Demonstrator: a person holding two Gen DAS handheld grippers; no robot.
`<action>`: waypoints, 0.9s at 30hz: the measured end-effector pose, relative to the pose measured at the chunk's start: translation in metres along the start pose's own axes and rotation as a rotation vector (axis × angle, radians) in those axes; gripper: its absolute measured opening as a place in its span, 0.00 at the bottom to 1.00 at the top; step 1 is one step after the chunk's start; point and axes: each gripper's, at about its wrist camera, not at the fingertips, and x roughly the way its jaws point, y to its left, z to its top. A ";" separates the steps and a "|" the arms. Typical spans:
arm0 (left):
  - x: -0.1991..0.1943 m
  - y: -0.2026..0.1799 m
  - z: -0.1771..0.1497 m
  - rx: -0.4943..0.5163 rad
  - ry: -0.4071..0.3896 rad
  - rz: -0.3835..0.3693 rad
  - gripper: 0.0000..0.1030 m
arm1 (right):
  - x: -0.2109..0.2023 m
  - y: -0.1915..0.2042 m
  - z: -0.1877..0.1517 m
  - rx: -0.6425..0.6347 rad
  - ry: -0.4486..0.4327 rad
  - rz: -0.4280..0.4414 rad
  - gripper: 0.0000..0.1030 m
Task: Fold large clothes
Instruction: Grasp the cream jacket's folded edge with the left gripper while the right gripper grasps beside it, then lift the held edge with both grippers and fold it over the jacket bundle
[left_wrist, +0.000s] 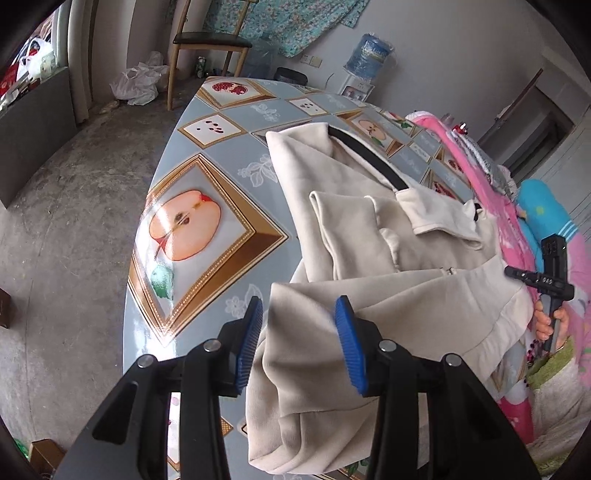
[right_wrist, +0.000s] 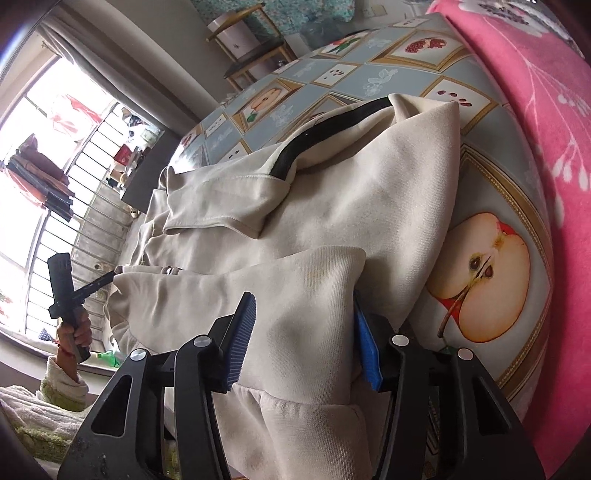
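Both claws work at the near hem of a cream sweatshirt (left_wrist: 369, 229). On the left gripper (left_wrist: 299, 328) the blue pads (left_wrist: 251, 332) straddle a bunched fold of the fabric, but I cannot tell whether they press it. On the right gripper (right_wrist: 304, 339) the cloth is draped over the far pad and hides it, so I cannot tell its grip either.

That sweatshirt (right_wrist: 332, 206) lies partly folded on a table (left_wrist: 207, 206), the near hem lifted off it. A sleeve is turned in over the chest, and a black band (left_wrist: 369, 158) runs along the upper fold. Its body fills the middle of the tabletop; the near hem hangs over the edge towards the person.

Left of the garment, in the left wrist view, a broad strip of the fruit-print cloth is bare out to the table's rounded edge. On the other side a pink blanket (right_wrist: 535, 129) lies just beside it, with a narrow strip of table between them.
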 end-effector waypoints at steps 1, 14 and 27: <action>-0.003 0.004 0.001 -0.024 -0.005 -0.031 0.39 | 0.000 0.000 0.001 0.004 0.001 0.003 0.48; 0.018 -0.008 -0.022 0.066 0.043 0.033 0.47 | 0.002 0.001 -0.001 0.002 0.001 -0.017 0.48; 0.011 -0.044 -0.026 0.161 -0.080 0.250 0.13 | 0.000 0.032 -0.020 -0.068 -0.084 -0.297 0.12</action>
